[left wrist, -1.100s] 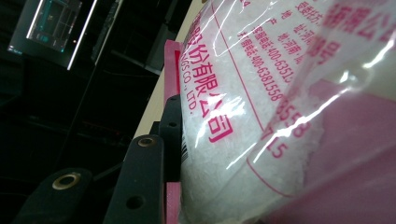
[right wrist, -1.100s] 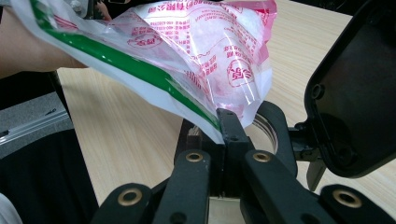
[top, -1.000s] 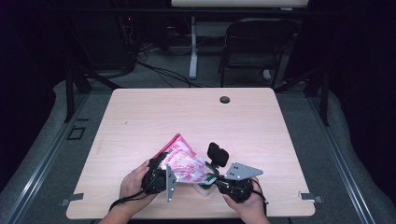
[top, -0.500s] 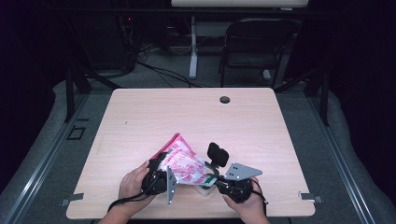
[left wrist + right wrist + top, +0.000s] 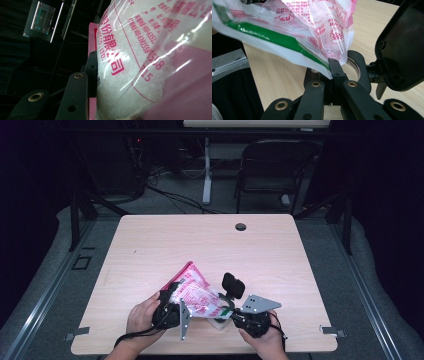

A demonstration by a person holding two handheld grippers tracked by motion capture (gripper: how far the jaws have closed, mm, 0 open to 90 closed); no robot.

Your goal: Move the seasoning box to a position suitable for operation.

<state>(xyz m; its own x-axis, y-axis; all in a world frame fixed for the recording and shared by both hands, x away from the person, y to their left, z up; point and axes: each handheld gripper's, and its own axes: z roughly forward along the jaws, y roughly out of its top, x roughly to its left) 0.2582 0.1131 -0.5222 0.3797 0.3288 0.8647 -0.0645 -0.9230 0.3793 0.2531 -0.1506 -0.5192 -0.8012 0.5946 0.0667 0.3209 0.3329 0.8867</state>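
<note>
Bag [image 5: 197,296] between both tools, seemingly above table [image 5: 210,245].

High view looks down over the table [image 5: 150,245]; both gripper views sit close against the bag [image 5: 197,295].

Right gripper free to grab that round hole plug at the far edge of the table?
Probably not as things stand. The right gripper is shut on the bag's green-striped edge, with the left gripper holding the other end. The plug sits unobstructed across bare table, but the bag must be released first.

Light wood-grain worktop [image 5: 165,245] (round black grommet [image 5: 241,226] near far edge); a clear jar [image 5: 353,66] stands near the front edge.
</note>
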